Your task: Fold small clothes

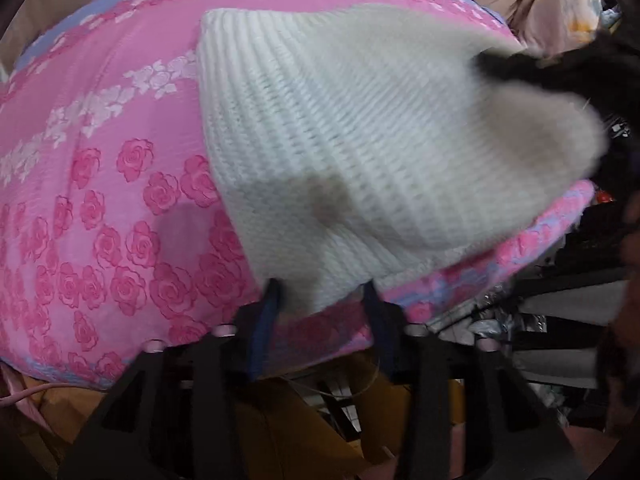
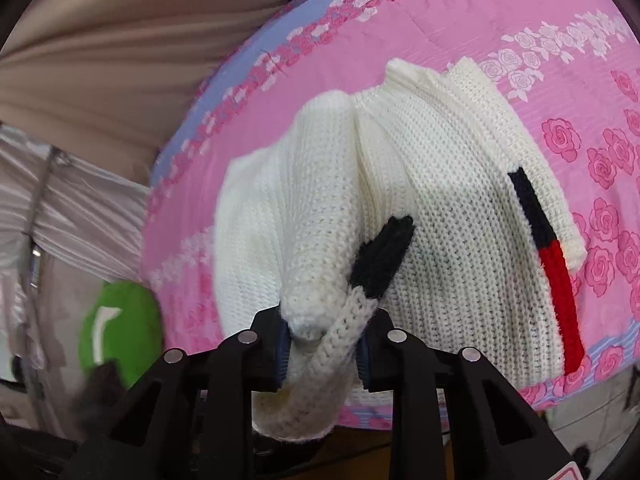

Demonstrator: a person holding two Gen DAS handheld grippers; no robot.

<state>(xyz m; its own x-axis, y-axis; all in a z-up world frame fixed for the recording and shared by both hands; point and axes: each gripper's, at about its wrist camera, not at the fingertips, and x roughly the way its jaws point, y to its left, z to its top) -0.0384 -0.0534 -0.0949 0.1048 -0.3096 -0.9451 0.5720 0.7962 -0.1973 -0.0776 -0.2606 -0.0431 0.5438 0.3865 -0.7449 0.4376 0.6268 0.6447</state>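
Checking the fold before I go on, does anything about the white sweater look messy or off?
Yes. The sweater is bunched: a sleeve humps up across its middle, and its lower edge overhangs the edge of the pink bedspread.

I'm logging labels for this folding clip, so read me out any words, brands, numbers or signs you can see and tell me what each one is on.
None can be read. The white knit sweater bears only a navy and red stripe, no lettering. The pink rose bedspread has flowers only. The green object carries a white mark, too blurred to read.
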